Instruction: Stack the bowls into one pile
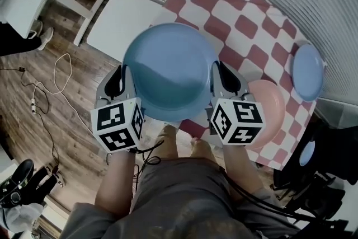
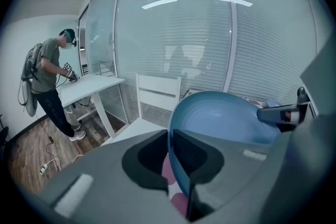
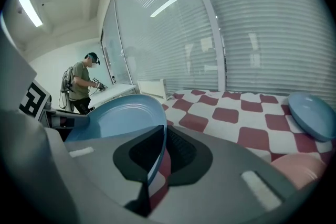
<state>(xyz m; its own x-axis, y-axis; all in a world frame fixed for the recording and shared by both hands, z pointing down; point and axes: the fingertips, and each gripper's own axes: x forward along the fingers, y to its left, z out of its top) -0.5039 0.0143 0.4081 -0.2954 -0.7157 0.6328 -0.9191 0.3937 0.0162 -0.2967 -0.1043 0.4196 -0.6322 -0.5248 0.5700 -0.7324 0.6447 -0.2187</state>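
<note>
A large blue bowl [image 1: 168, 73] hangs in the air above the near left part of the checked table [image 1: 246, 25]. My left gripper [image 1: 131, 99] is shut on its left rim, and my right gripper [image 1: 215, 99] is shut on its right rim. The left gripper view has the blue bowl's rim [image 2: 173, 160] pinched between the pads of my left gripper [image 2: 170, 157]. In the right gripper view the same blue bowl [image 3: 126, 115] is clamped at its edge by my right gripper [image 3: 160, 152]. A pink bowl [image 1: 268, 109] sits on the table at my right. A smaller blue bowl [image 1: 307, 71] rests at the table's far right edge.
A white chair [image 1: 126, 19] stands beside the table's left end. A white desk [image 2: 86, 84] with a person [image 2: 47, 84] working at it is further left. Cables [image 1: 42, 92] lie on the wooden floor. Glass walls with blinds [image 3: 252, 34] close off the far side.
</note>
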